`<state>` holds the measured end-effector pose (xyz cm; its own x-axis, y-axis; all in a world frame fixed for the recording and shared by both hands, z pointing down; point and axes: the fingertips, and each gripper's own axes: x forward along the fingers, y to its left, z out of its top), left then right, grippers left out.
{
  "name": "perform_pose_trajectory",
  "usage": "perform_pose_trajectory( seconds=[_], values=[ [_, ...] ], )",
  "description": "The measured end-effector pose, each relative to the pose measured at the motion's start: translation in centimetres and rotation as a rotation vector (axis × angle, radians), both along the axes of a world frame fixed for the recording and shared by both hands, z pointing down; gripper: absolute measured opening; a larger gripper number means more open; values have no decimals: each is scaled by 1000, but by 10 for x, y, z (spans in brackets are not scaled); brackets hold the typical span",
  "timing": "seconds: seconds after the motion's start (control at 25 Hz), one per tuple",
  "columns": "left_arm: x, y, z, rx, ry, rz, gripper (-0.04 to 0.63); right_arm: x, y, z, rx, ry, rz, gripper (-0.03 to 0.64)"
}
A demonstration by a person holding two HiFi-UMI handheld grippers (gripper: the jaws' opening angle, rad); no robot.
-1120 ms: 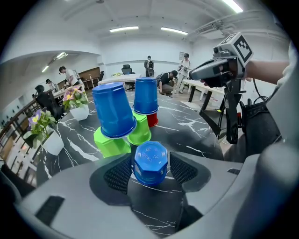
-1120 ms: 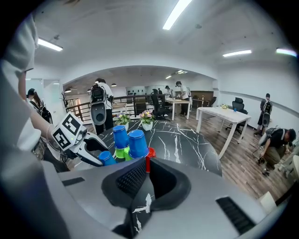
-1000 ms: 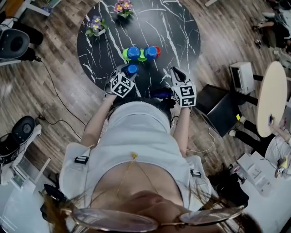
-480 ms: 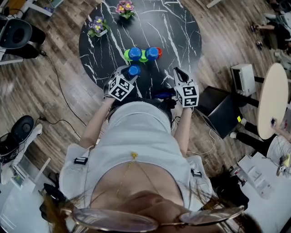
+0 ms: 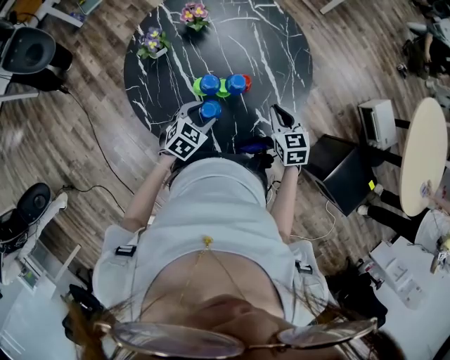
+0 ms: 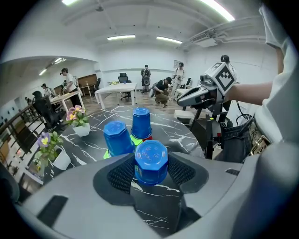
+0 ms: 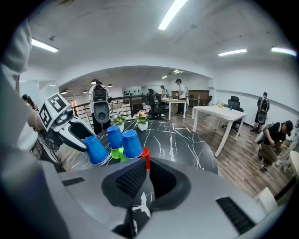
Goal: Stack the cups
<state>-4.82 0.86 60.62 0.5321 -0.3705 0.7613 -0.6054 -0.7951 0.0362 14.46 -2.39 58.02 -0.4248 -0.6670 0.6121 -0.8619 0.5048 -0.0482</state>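
My left gripper (image 5: 204,114) is shut on a blue cup (image 6: 151,161), held upside down near the front of the black marble table (image 5: 274,49). The right gripper view shows this cup (image 7: 96,149) tilted in the left gripper's jaws. Just beyond it stand two more upturned blue cups (image 5: 209,84) (image 5: 235,84), each sitting on a green cup (image 6: 135,139), with a red cup (image 5: 245,80) at their right. My right gripper (image 5: 276,112) hovers at the table's front right, shut with nothing in it (image 7: 147,179).
Two small flower pots (image 5: 150,42) (image 5: 193,13) stand at the table's far left. A black case (image 5: 337,169) and a round beige table (image 5: 422,151) lie to the right on the wooden floor. An office chair (image 5: 28,53) is at the far left.
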Motion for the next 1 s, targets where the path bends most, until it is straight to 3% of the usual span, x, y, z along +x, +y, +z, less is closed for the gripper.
perform_pose_trajectory(
  seconds=[1.0],
  values=[
    [14, -25, -94, 101, 36, 66, 236, 1, 7, 5, -23, -8, 21, 34]
  ],
)
